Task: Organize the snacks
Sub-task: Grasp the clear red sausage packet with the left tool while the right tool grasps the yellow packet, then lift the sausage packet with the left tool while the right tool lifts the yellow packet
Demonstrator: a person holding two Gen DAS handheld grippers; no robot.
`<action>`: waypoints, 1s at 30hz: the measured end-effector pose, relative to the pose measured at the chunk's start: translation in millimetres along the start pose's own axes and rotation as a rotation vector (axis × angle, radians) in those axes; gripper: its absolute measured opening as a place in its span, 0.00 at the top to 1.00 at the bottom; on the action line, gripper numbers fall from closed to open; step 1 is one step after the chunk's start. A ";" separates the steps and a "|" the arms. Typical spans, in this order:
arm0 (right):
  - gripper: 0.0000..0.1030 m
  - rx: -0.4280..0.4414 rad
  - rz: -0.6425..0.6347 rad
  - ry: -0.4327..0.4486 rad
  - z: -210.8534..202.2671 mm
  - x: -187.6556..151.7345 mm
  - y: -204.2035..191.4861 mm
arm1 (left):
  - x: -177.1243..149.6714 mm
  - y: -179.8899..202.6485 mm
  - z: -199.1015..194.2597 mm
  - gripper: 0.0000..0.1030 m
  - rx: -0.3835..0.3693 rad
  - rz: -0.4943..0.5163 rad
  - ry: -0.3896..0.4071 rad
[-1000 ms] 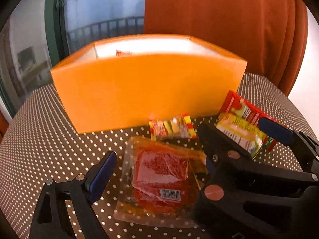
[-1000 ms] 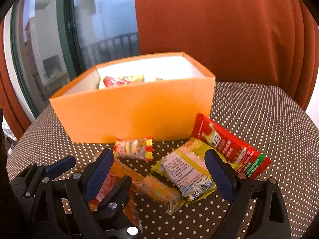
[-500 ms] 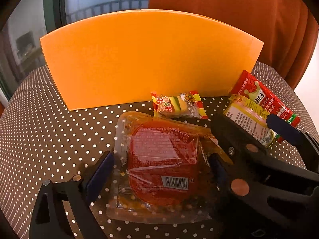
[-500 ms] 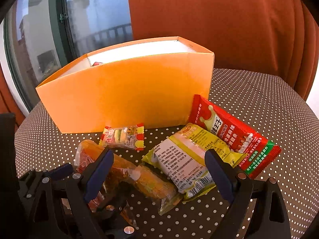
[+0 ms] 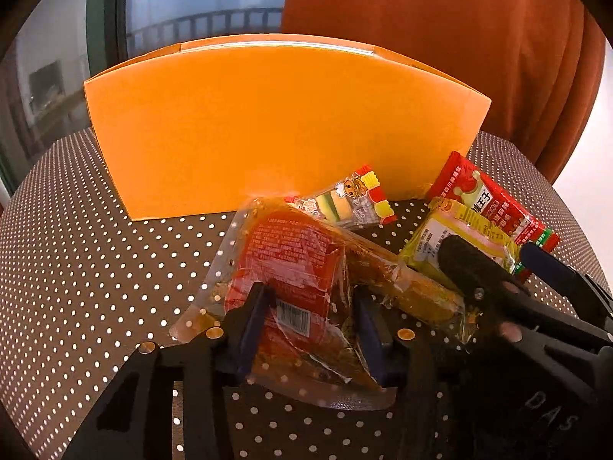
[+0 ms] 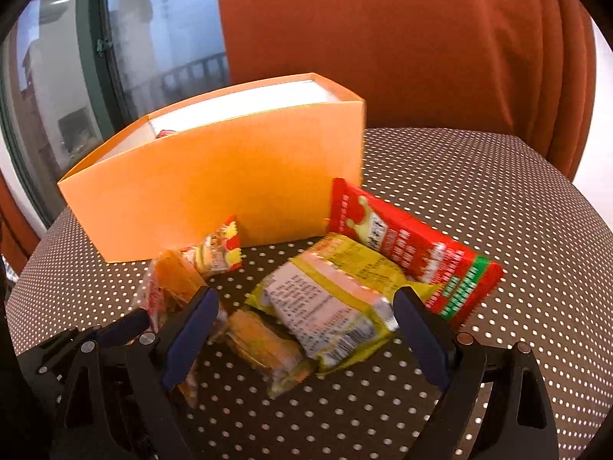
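My left gripper [image 5: 310,322] is shut on a clear pouch with a red-orange snack [image 5: 291,264] and tilts it up off the table. The pouch also shows at the left of the right wrist view [image 6: 168,287]. My right gripper [image 6: 306,329] is open, its fingers either side of a yellow packet [image 6: 329,299]; it also shows in the left wrist view [image 5: 498,264]. A red packet [image 6: 413,253] lies behind the yellow one. A small burger candy [image 5: 352,203] lies against the orange box [image 5: 276,122], which holds some snacks [image 6: 164,134].
The box stands at the back of a brown table with white dots [image 6: 498,191]. An orange curtain [image 6: 383,38] hangs behind it and a window [image 6: 153,38] is at the left. An orange wrapped snack [image 6: 264,341] lies between my grippers.
My left gripper closed on the red-orange pouch and lifted its near end. My right gripper moved lower and closer over the yellow packet.
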State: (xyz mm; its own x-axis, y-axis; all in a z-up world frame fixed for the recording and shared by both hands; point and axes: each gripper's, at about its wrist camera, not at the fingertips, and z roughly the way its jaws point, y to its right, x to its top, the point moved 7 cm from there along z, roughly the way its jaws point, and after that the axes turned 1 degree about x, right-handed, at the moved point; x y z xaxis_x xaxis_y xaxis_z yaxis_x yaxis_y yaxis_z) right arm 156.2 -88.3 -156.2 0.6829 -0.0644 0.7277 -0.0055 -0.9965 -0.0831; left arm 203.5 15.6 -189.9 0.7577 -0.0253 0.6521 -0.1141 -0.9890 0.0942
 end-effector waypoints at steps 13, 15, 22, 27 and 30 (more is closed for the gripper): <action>0.08 -0.035 0.021 -0.065 13.9 -10.6 14.3 | -9.6 13.4 -7.9 0.62 0.038 0.061 -0.001; 0.08 -0.031 0.024 -0.081 19.7 -10.0 14.3 | -6.9 15.3 -7.4 0.60 0.044 0.071 -0.005; 0.07 -0.023 0.057 -0.137 34.6 -3.6 15.6 | 12.2 5.5 2.5 0.23 0.096 0.073 -0.018; 0.03 -0.055 0.054 -0.152 46.2 3.8 12.0 | 14.3 -4.2 18.0 0.10 0.060 0.027 -0.067; 0.00 -0.067 0.054 -0.159 52.2 4.2 11.3 | 14.2 -5.7 25.5 0.08 0.049 0.009 -0.084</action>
State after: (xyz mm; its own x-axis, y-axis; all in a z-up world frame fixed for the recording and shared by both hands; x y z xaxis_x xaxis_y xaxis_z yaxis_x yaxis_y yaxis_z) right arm 197.1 -97.1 -189.7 0.7871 -0.1143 0.6062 -0.0907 -0.9934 -0.0696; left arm 231.3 17.2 -200.4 0.8081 -0.0440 0.5873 -0.0910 -0.9946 0.0507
